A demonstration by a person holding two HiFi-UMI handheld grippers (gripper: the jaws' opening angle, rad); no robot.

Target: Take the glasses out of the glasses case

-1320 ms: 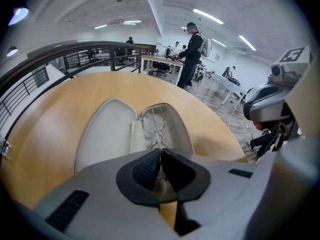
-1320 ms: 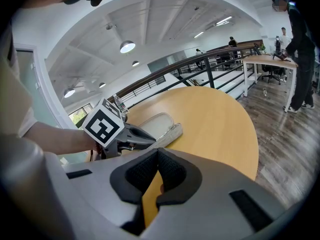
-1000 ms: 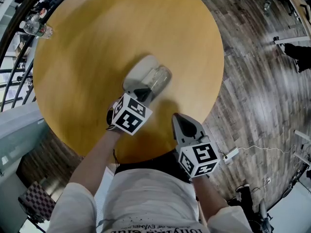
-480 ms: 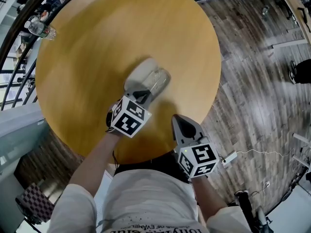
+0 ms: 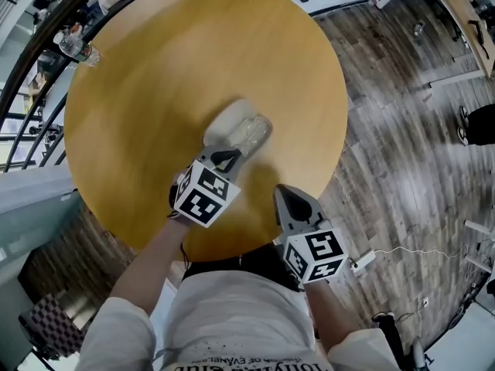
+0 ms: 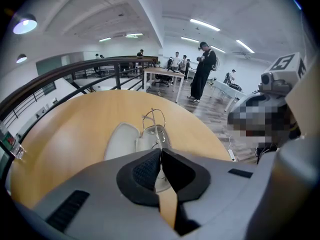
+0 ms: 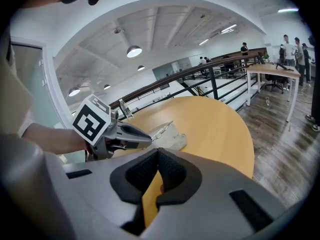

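An open pale grey glasses case point(image 5: 222, 120) lies near the middle of the round wooden table point(image 5: 155, 68). Thin wire-framed glasses point(image 5: 252, 134) sit over its right half, tilted up at one end. My left gripper point(image 5: 229, 158) is at the case's near edge, shut on a temple arm of the glasses. In the left gripper view the glasses point(image 6: 153, 130) rise from the case point(image 6: 119, 140) straight ahead of the left gripper point(image 6: 161, 152). My right gripper point(image 5: 288, 193) hovers shut and empty by the table's near edge, apart from the case. The right gripper view shows the right gripper point(image 7: 157, 152), the glasses point(image 7: 161, 129) and the case point(image 7: 176, 142).
A plastic bottle point(image 5: 78, 49) stands at the table's far left rim. A dark railing point(image 6: 75, 74) curves behind the table. Wood floor point(image 5: 410, 130) lies to the right, with a cable and plug point(image 5: 363, 260). People stand by desks point(image 6: 202, 71) in the background.
The left gripper has drawn back slightly toward me with the glasses' arm in its jaws. The right gripper has stayed where it was.
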